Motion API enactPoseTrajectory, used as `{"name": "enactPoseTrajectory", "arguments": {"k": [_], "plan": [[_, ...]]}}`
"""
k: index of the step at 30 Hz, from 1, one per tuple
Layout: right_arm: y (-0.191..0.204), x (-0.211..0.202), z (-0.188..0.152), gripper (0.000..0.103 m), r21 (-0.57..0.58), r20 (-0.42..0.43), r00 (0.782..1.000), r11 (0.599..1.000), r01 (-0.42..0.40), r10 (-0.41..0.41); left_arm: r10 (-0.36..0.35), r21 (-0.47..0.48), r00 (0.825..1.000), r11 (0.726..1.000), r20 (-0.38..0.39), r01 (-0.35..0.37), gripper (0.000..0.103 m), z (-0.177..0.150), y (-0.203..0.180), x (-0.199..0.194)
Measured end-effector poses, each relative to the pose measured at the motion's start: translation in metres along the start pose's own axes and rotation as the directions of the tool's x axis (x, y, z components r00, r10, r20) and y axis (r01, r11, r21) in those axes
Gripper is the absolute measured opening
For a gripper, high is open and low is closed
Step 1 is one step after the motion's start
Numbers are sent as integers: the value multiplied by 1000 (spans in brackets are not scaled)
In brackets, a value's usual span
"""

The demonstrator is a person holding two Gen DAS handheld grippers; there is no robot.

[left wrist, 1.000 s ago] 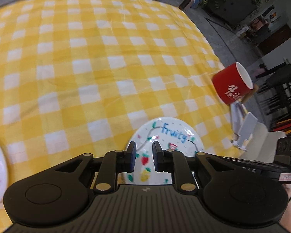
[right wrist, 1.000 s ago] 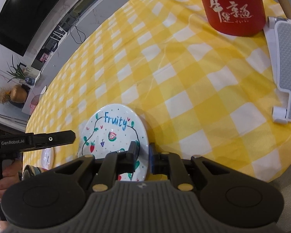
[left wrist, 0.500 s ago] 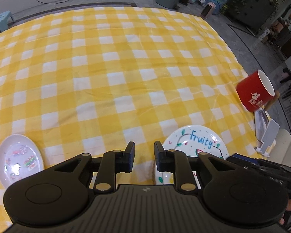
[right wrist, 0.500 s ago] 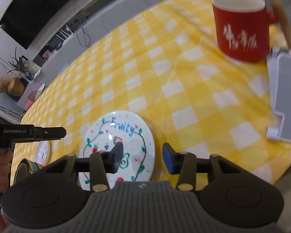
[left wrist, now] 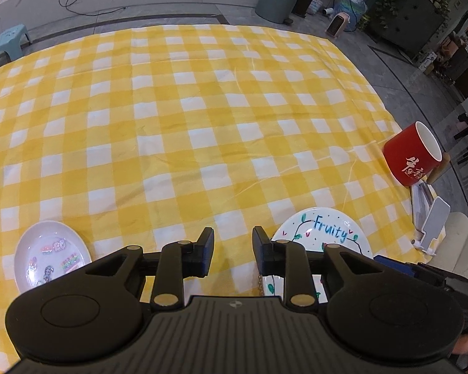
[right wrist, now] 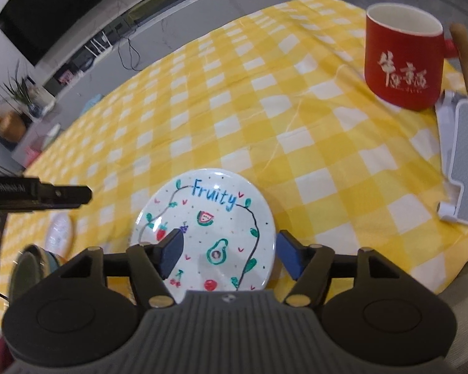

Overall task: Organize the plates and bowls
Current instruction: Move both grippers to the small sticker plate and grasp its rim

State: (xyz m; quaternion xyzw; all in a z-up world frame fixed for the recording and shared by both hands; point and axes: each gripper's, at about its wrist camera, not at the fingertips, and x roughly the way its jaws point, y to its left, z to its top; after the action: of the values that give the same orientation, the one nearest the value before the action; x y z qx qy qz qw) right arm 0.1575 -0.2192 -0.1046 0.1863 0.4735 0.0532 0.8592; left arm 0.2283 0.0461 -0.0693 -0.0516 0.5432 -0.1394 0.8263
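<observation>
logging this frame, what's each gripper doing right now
Left gripper: open, holding nothing, above the checked cloth.
Right gripper: open wide, holding nothing, above the Fruity plate.

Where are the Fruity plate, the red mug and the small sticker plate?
Fruity plate (right wrist: 209,218): right wrist view, on its white centre below the lettering.
red mug (right wrist: 402,62): right wrist view, on its red side wall above the white characters.
small sticker plate (left wrist: 51,254): left wrist view, on its inner face among the stickers.

Big plate (left wrist: 324,233) on surface (left wrist: 202,118) near front edge; small plate (left wrist: 51,254) far left; mug (left wrist: 411,157) right, behind stand (left wrist: 433,227).
</observation>
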Motion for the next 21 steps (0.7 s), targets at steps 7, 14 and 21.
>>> {"name": "enactPoseTrajectory", "arguments": {"k": [7, 14, 21], "plan": [[6, 8, -2, 65, -67, 30, 996, 994, 90, -88, 9, -2, 1000, 1000, 13, -9, 33, 0, -1, -4], [21, 12, -7, 70, -135, 11, 996, 986, 94, -93, 19, -11, 999, 1000, 36, -19, 33, -3, 0, -15], [26, -10, 10, 69, -143, 86, 993, 985, 96, -84, 51, -104, 991, 994, 121, -38, 41, -8, 23, -54]]}}
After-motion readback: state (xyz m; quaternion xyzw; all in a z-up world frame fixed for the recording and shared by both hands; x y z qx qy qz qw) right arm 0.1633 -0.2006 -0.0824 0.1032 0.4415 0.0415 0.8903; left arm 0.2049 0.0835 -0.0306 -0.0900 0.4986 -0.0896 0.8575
